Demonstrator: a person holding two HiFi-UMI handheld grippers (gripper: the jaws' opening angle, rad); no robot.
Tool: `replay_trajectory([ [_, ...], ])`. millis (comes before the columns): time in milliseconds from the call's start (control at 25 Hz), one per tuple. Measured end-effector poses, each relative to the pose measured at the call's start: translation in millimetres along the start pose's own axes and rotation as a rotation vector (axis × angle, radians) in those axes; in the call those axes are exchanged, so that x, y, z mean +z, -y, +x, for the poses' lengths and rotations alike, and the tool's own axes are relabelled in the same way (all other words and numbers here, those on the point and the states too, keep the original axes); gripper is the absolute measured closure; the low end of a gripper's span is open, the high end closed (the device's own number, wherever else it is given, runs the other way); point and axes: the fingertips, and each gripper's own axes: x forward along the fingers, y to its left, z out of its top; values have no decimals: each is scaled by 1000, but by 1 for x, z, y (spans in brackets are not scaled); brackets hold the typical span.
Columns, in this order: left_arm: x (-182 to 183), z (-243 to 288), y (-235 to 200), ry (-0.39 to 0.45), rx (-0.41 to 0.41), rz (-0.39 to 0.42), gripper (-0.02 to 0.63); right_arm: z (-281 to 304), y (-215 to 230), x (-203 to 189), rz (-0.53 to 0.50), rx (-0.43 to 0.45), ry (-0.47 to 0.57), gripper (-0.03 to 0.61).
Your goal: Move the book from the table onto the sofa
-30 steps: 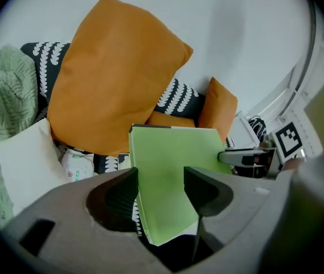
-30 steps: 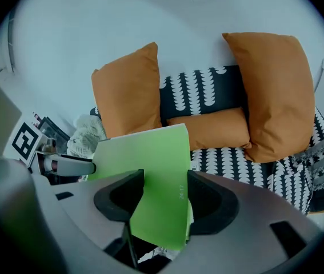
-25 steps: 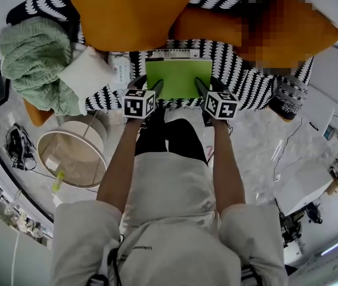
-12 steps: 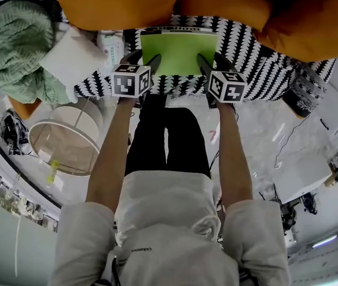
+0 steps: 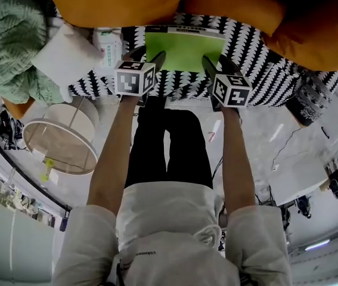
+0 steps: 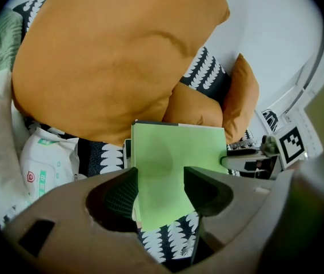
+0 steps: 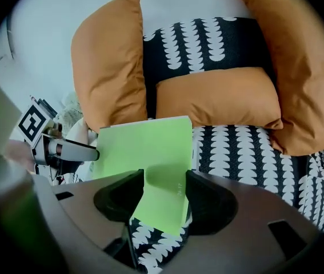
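Note:
A book with a bright green cover (image 5: 183,49) hangs low over the black-and-white patterned sofa seat (image 5: 258,70), held by its near corners. My left gripper (image 5: 148,57) is shut on its left corner, my right gripper (image 5: 216,64) on its right corner. In the left gripper view the book (image 6: 176,153) runs between the jaws of the left gripper (image 6: 159,190), with the right gripper's fingers (image 6: 247,158) at its far edge. The right gripper view shows the book (image 7: 144,147) filling the gap of the right gripper (image 7: 164,193). Whether the book touches the seat I cannot tell.
Orange cushions (image 5: 115,2) (image 5: 312,22) line the sofa back just beyond the book. A green knitted blanket (image 5: 8,46), a white pillow (image 5: 67,55) and a pack of wipes (image 5: 107,40) lie left of it. A round low table (image 5: 61,145) stands on the floor at the left.
Both grippers have sunk together with the book toward the sofa seat. The grip on the book looks the same throughout.

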Motion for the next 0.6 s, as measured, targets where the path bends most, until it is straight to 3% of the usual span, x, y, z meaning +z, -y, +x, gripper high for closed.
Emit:
replay_trajectory([
  [480, -17, 13, -12, -21, 69, 42, 360, 21, 3, -7, -21, 18, 3, 373],
  [600, -20, 17, -8, -11, 98, 79, 360, 24, 4, -15, -13, 3, 9, 343],
])
